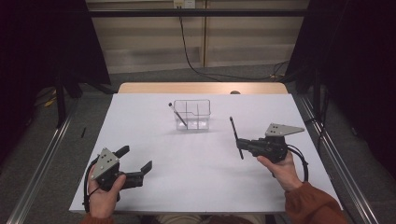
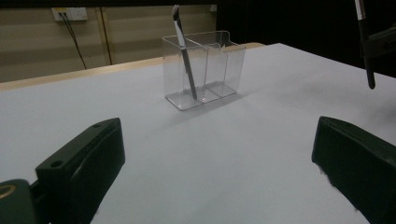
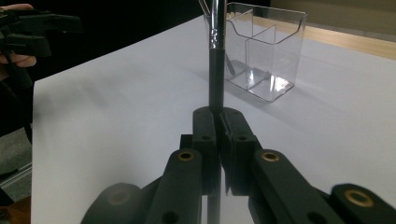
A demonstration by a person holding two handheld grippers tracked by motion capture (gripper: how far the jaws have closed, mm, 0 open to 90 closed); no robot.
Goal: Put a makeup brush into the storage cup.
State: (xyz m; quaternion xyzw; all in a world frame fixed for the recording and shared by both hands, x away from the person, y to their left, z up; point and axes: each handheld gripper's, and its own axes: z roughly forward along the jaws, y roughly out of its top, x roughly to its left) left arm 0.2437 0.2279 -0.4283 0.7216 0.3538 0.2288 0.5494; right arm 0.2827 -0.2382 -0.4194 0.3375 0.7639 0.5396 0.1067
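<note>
A clear plastic organiser (image 1: 192,114) with several compartments stands on the white table (image 1: 201,186), a dark brush (image 1: 178,115) leaning in its left compartment. My right gripper (image 1: 239,144) is shut on a second dark brush (image 1: 236,136), held to the right of the organiser; in the right gripper view the jaws clamp the brush handle (image 3: 215,84) with the organiser (image 3: 266,60) beyond. My left gripper (image 1: 135,158) rests near the front left with jaws wide open and nothing between them. The left gripper view shows the organiser (image 2: 204,70), its brush (image 2: 184,51) and the held brush (image 2: 365,42).
A wooden strip (image 1: 201,87) runs along the table's far edge. Cables hang down the back wall (image 1: 187,42). Dark curtains (image 1: 42,46) close off both sides. Metal rails (image 1: 42,158) run on the floor beside the table.
</note>
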